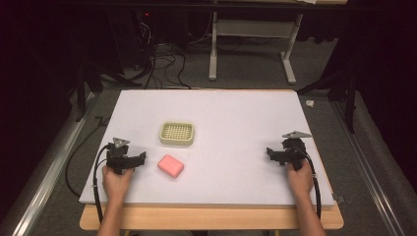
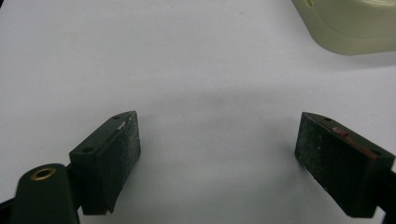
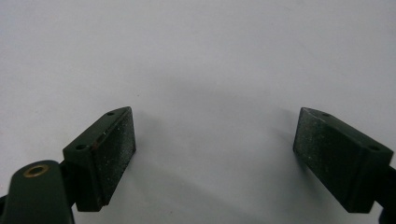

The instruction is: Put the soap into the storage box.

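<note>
My left gripper [image 1: 140,158] jaws apart, empty, just left of soap [image 1: 170,165]; soap's long axis diagonal, dish [image 1: 177,133] beyond. My right gripper [image 1: 272,153] jaws apart, empty, well off. Left nearer.

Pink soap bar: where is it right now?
In the high view, the pink soap bar lies on the white board's left-front, just before the soap dish, right of the left tool.

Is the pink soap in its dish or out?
Out. The pink soap lies on the white table, just in front of the cream soap dish, whose slotted tray is empty. Both tongs are open, holding nothing.
</note>
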Demonstrator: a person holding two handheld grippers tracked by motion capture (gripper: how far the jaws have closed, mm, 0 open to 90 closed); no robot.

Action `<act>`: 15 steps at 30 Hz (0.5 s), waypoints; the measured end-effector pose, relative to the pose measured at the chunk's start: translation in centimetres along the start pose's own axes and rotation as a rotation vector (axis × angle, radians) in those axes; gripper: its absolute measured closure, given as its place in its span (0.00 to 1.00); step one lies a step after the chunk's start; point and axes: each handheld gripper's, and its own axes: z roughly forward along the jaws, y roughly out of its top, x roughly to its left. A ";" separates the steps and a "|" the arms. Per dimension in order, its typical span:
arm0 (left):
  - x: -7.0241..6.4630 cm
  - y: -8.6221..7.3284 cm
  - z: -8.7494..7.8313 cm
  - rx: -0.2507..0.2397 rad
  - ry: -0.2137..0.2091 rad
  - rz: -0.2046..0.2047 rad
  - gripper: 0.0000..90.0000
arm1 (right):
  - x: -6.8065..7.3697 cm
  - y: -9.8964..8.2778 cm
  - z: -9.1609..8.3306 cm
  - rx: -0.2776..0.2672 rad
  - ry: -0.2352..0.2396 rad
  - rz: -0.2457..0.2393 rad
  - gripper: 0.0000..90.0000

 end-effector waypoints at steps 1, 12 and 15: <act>0.0 0.0 0.0 0.001 -0.001 0.000 0.16 | 0.0 0.0 0.0 0.000 0.000 0.000 0.15; 0.1 0.1 0.0 0.010 -0.008 -0.005 0.17 | 0.0 0.0 0.0 0.000 -0.001 -0.001 0.15; 0.1 0.2 0.0 0.014 -0.008 -0.009 0.17 | 0.0 0.0 0.0 0.000 0.000 -0.001 0.15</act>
